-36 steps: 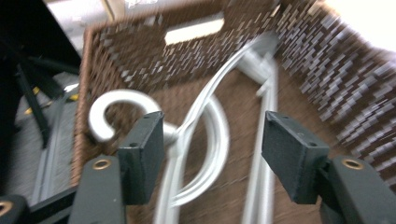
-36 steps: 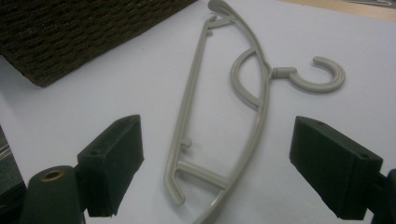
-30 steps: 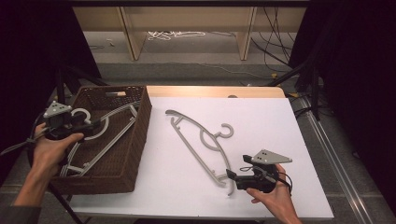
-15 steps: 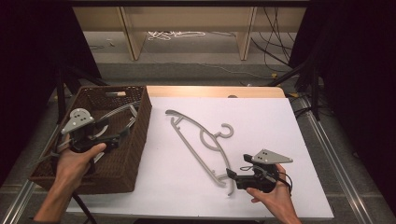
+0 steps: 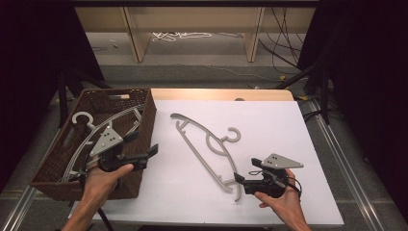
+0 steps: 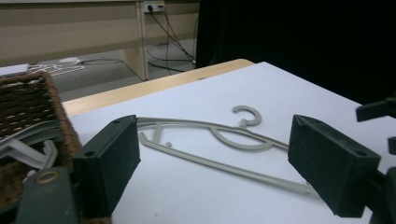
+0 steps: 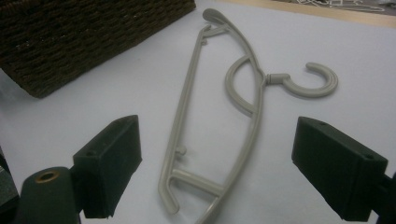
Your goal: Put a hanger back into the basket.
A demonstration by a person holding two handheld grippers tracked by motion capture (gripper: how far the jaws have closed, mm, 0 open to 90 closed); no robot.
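one hanger (image 5: pixel 207 147) on the sheet; both tongs, left (image 5: pixel 146 154) and right (image 5: pixel 239 180), gape empty.

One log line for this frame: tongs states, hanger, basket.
left tongs: open, over basket edge | right tongs: open, at hanger end | hanger: flat on white table

Grey hanger (image 5: pixel 204 147) lies on white table (image 5: pixel 269 125) beside wicker basket (image 5: pixel 144 120).

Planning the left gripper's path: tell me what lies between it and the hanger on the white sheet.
Between the left gripper and the grey hanger there is bare white sheet; the high view shows it, the left gripper view too.
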